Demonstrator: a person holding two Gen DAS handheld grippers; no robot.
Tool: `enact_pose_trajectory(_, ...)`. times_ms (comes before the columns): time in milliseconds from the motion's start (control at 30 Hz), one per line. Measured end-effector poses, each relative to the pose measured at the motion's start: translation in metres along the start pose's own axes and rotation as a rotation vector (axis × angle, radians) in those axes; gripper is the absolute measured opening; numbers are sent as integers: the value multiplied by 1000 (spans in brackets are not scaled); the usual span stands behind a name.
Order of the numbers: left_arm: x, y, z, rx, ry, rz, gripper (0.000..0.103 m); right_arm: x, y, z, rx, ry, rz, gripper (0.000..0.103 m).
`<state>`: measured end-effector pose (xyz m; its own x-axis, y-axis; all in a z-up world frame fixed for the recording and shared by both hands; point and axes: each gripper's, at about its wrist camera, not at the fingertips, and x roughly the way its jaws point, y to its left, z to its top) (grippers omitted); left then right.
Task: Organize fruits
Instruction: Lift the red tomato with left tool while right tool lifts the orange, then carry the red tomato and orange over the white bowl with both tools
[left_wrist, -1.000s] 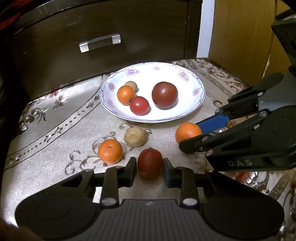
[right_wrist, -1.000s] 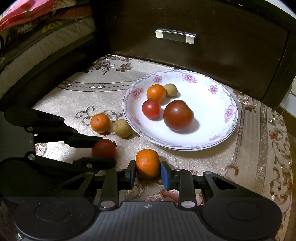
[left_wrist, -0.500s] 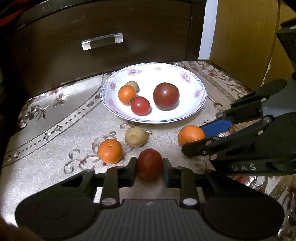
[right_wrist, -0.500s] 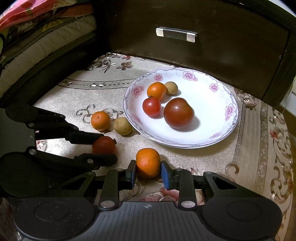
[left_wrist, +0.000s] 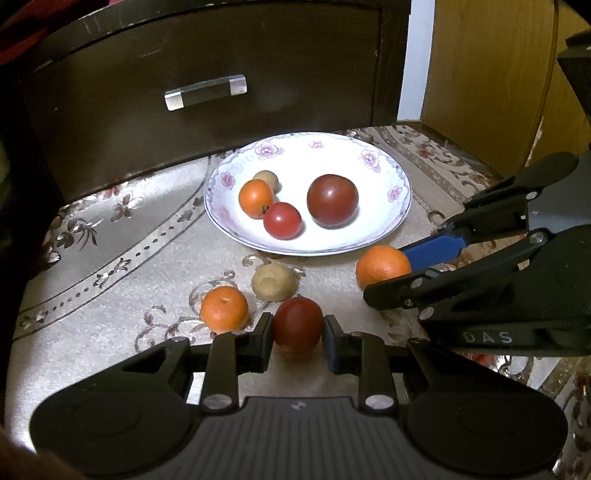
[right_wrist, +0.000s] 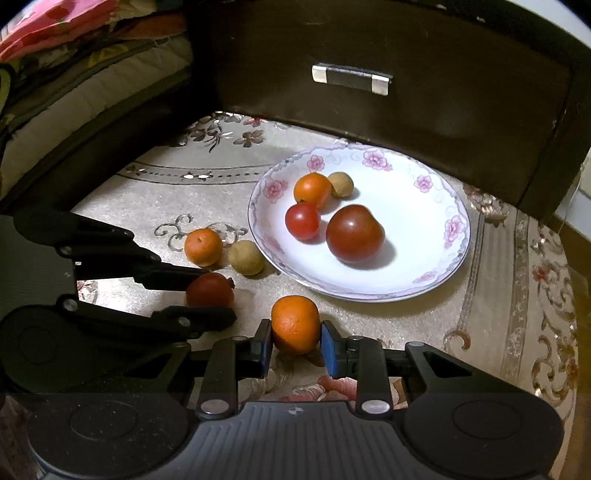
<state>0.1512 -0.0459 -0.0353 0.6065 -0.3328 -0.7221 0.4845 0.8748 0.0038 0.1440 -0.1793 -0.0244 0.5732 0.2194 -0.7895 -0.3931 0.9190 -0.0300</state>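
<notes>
Claws grip fruit: left claw (left_wrist: 298, 336) a dark tomato (left_wrist: 297, 325), right claw (right_wrist: 296, 350) an orange (right_wrist: 294, 324).

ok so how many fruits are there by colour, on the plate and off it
orange: 3, plate, cloth, right gripper
red: 1, plate
dark red: 2, plate, left gripper
tan: 2, plate, cloth
total: 8, with 4 on the plate
</notes>
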Motion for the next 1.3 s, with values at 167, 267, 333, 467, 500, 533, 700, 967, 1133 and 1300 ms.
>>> enact_pose_trajectory(167,-2,1,3,0,-7,18,34,-5,1,3,-1,-14,-9,25)
enact_pose_trajectory(267,-3,2,5,6,-8,33,34,-5,2,4,0,-19,-15,25)
enact_pose_trajectory(333,-3,2,6,10,-8,42,34,-5,2,5,2,-18,-17,25)
enact_pose_trajectory(467,-4,2,8,15,-9,50,34,-6,3,6,7,-15,-21,25)
enact_pose_trajectory(500,-5,2,8,16,-9,50,34,-6,3,5,8,-15,-21,26)
enact_pose_trajectory(533,-5,1,8,16,-9,51,34,-7,3,5,10,-14,-21,26)
enact_pose_trajectory(700,-8,2,9,16,-10,53,34,-7,2,6,18,-13,-17,26)
enact_pose_trajectory(967,-15,3,13,13,-36,58,34,-14,3,9,15,-38,-14,26)
enact_pose_trajectory(1133,-13,4,19,22,-51,66,34,-15,1,11,22,-49,-23,26)
enact_pose_trajectory(1300,-7,4,37,37,-83,88,34,-15,-4,21,28,-69,-40,26)
